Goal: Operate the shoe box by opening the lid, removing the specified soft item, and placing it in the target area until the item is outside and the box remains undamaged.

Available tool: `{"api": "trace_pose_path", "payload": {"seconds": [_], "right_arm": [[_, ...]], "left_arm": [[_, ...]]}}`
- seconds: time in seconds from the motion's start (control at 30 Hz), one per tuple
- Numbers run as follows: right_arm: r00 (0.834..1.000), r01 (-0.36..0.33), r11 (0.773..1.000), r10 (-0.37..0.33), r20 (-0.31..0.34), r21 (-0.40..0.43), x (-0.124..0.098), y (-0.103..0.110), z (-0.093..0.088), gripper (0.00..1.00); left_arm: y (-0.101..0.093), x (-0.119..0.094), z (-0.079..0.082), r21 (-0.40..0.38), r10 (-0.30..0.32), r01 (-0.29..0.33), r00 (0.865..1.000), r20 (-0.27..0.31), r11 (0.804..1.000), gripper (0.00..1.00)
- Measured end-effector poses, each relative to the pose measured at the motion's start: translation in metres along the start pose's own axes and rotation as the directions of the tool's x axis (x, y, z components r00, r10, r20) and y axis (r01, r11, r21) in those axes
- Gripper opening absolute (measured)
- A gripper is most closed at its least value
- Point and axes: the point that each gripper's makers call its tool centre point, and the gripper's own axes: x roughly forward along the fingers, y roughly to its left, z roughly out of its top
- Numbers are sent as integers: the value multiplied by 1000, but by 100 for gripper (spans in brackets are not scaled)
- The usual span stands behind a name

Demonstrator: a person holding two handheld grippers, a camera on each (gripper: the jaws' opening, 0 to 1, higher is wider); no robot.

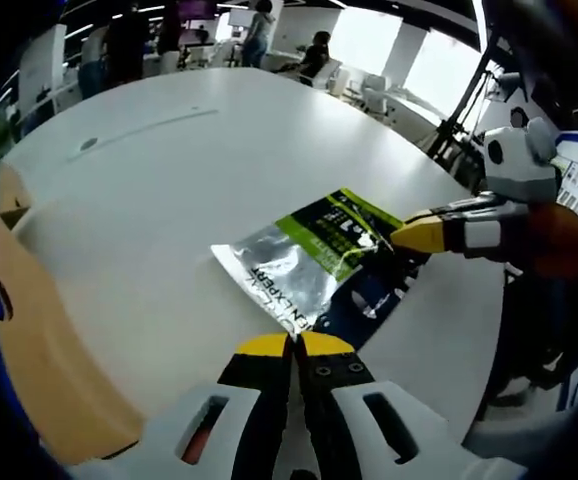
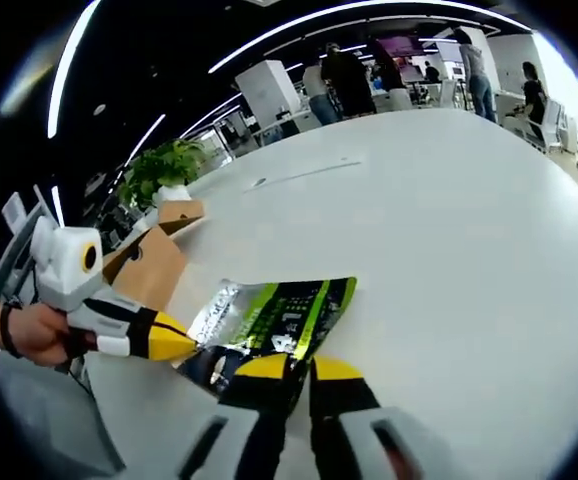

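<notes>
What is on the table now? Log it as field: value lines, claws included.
pouch: flat on table, outside box
box: cardboard, apart from pouch
left claw: shut, tips at pouch edge; grip unclear
right claw: at pouch's opposite end; open or shut unclear

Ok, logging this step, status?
Left gripper shut, empty. Right gripper on the silver-and-green foil pouch, grip unclear. Pouch on white table, outside brown cardboard shoe box.

left gripper [image 1: 295, 347]: yellow tips, black fingers, white base | right gripper [image 2: 300, 368]: same | dark wristband [image 2: 7, 330]
</notes>
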Motion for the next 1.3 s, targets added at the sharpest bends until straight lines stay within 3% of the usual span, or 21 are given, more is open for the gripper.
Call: {"api": "trace_pose_path", "payload": {"seconds": [0.67,1.3], "right_arm": [[1000,6,1000,-6,-8,-8,13,-12,10,5],[1000,20,999,-20,-12,-26,22,-12,16,19]], "left_arm": [[8,12,11,-18,37,-37,999,1,999,1],[21,11,17,-54,57,-56,998,18,997,5]]}}
